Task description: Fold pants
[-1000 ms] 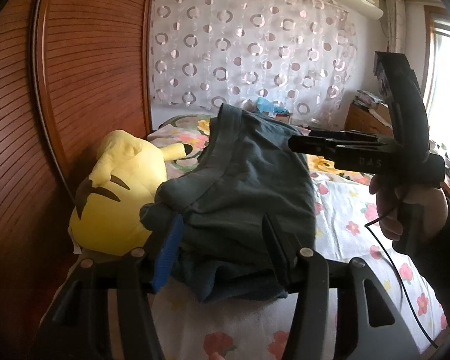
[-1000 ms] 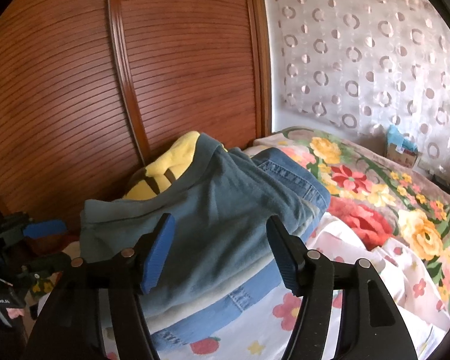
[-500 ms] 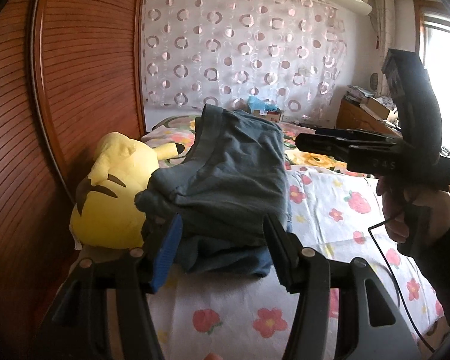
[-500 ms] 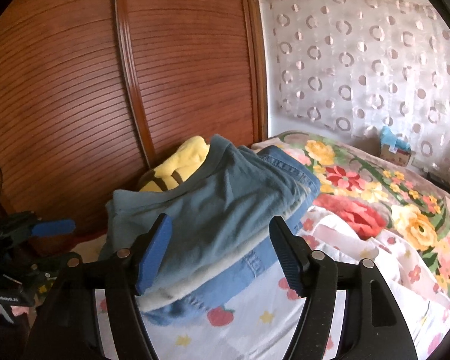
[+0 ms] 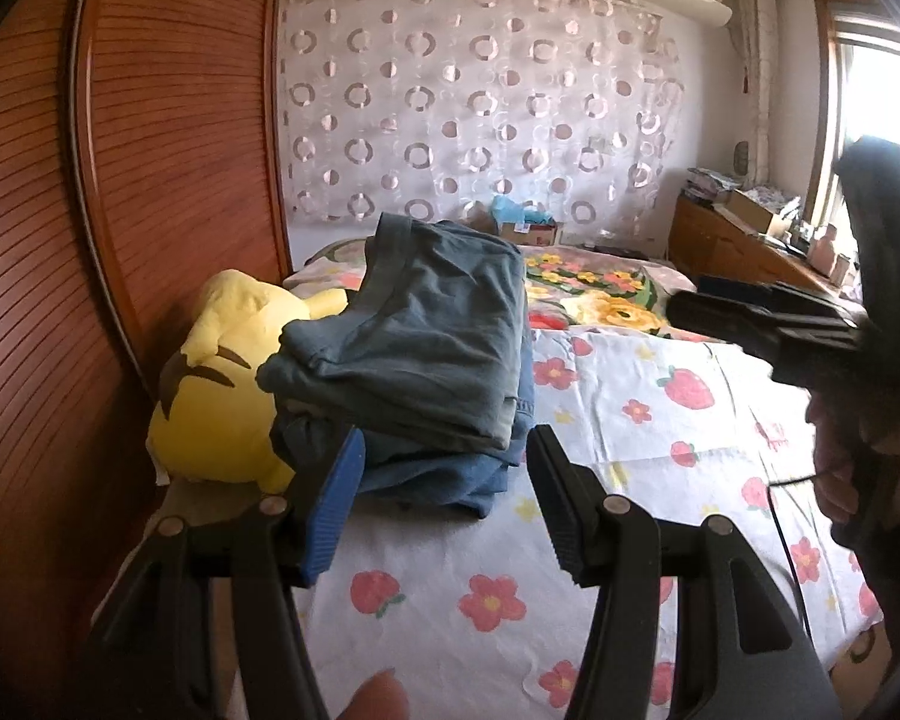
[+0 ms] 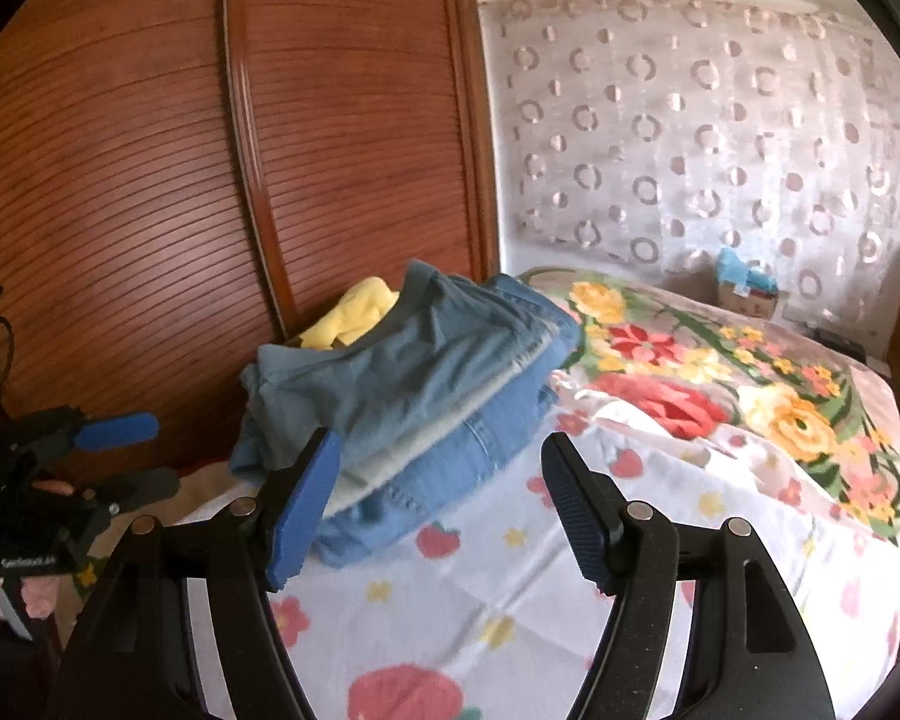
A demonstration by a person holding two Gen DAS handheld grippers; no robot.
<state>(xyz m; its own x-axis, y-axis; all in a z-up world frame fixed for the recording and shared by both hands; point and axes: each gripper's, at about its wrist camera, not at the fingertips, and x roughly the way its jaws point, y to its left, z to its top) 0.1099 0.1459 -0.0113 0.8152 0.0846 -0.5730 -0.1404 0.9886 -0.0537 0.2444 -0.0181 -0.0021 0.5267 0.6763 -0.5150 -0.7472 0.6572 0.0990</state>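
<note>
Folded grey-blue pants (image 5: pixel 414 342) lie on top of a stack of folded clothes, with blue jeans (image 6: pixel 450 450) underneath, on the bed by a yellow plush toy (image 5: pixel 216 396). My left gripper (image 5: pixel 444 498) is open and empty, just in front of the stack. My right gripper (image 6: pixel 444 510) is open and empty, also short of the stack (image 6: pixel 408 384). The right gripper shows at the right in the left wrist view (image 5: pixel 768 318). The left gripper shows at the far left in the right wrist view (image 6: pixel 126 450).
The bed has a white flowered sheet (image 5: pixel 630 450) and a bright floral blanket (image 6: pixel 720 384) behind it. A wooden slatted wardrobe (image 6: pixel 210 180) stands left of the stack. A curtain (image 5: pixel 480 102), a cardboard box (image 5: pixel 528 228) and a cluttered desk (image 5: pixel 744 234) lie beyond.
Both grippers have drawn back from the stack of clothes, which now looks smaller and farther away. The folded pants stay on top of the stack.
</note>
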